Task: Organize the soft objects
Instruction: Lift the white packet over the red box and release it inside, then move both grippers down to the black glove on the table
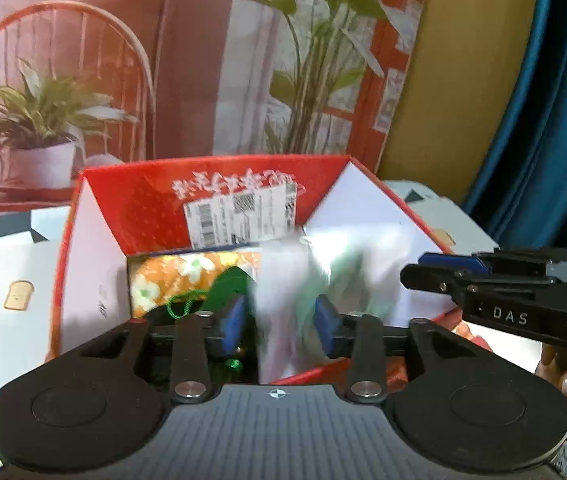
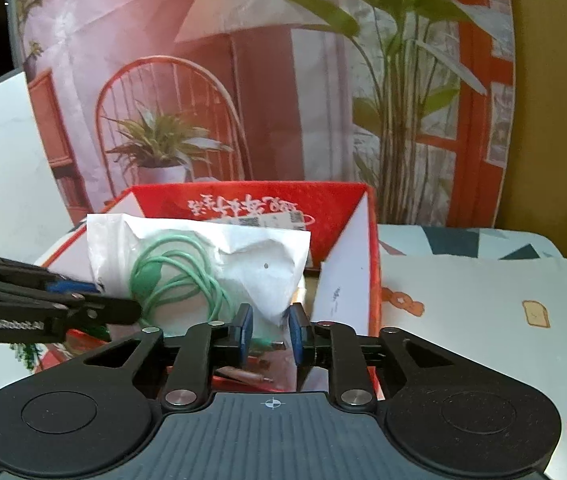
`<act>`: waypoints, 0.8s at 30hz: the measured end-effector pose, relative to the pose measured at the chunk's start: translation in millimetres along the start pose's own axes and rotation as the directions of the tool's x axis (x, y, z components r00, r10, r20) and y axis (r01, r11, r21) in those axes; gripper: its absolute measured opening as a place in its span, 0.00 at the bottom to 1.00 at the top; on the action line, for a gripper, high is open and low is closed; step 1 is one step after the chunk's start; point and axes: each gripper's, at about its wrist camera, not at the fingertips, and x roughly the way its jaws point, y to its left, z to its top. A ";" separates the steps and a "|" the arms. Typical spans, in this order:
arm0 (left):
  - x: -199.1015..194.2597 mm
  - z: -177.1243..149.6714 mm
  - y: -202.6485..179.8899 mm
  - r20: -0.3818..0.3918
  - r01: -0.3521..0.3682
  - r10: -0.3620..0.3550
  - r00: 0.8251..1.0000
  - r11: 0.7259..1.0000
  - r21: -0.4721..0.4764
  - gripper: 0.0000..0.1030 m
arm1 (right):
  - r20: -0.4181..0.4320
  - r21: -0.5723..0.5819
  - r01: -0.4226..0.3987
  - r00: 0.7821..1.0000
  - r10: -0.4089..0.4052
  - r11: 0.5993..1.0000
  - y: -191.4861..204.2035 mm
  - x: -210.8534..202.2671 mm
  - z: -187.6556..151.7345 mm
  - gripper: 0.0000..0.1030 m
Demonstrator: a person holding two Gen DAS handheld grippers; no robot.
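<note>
- My left gripper (image 1: 281, 322) is over the near edge of the red box (image 1: 219, 196), blue pads (image 1: 233, 320) spread apart.
- A pale plastic bag (image 1: 299, 280) sits between the pads, badly blurred; something green shows faintly through it. Can't tell whether either pad touches it.
- Orange flowered cloth (image 1: 175, 276) lies in the box bottom, with a dark green item and green cord (image 1: 181, 306) on it.
- Shipping label (image 1: 241, 216) on the far flap.
- Right gripper (image 1: 439, 274) beside the box on the right.
</note>
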 end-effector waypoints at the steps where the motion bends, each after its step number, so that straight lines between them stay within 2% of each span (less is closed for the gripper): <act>1: -3.4 0.5 0.9 0.006 -0.004 0.004 1.000 1.000 -0.002 0.41 | 0.006 -0.001 0.005 1.000 -0.005 1.000 0.7 -1.9 -0.6 0.22; 7: -40.5 -4.8 0.6 0.073 -0.018 0.019 0.997 1.000 -0.013 0.41 | 0.095 -0.042 0.050 0.994 -0.046 0.998 11.6 -23.9 -6.0 0.26; 14: -90.6 -39.5 -2.3 0.138 -0.037 0.040 0.990 0.999 -0.027 0.41 | 0.192 -0.010 -0.006 0.981 0.008 1.000 31.1 -66.4 -34.3 0.26; 19: -110.3 -75.6 -1.0 0.125 -0.067 0.070 0.990 0.997 -0.028 0.41 | 0.191 -0.001 -0.044 0.981 0.043 0.999 45.6 -84.6 -63.5 0.26; 24: -118.0 -113.3 3.8 0.079 -0.061 0.069 0.995 0.993 -0.103 0.41 | 0.153 -0.002 -0.060 0.986 0.060 0.998 56.8 -93.1 -94.5 0.27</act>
